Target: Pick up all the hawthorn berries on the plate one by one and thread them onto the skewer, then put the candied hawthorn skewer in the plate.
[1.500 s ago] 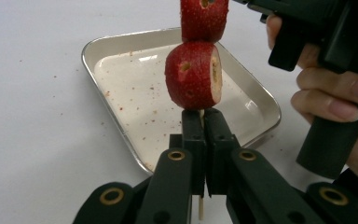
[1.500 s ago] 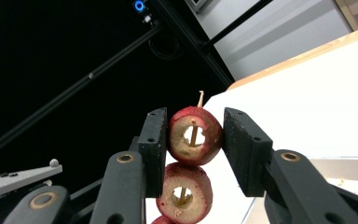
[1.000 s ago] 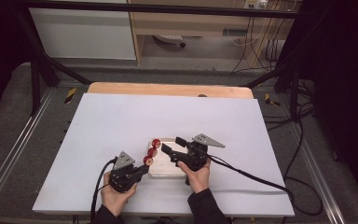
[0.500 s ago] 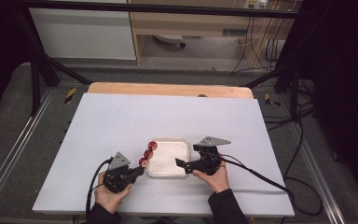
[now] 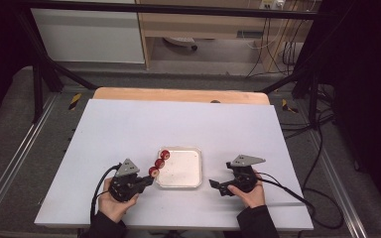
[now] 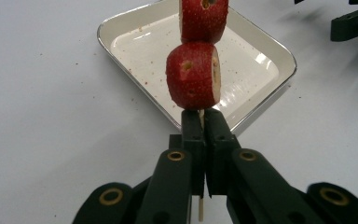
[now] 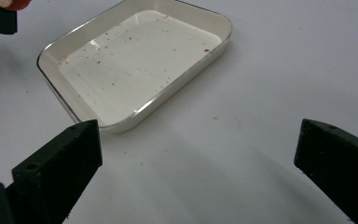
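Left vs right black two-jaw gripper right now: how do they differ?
The left gripper is shut on a thin wooden skewer of red strawberry pieces; the right gripper has just been opening, jaws wide, nothing between them. Left sits at the white tray's edge; right stands apart. Both are hand-held.

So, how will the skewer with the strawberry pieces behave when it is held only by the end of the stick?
The skewer looks thin, so it may bend or pivot between the shut jaws of the left gripper. The strawberry pieces seem soft and wet, so they could probably slide or turn on the stick. The load sits far out, so it likely droops.
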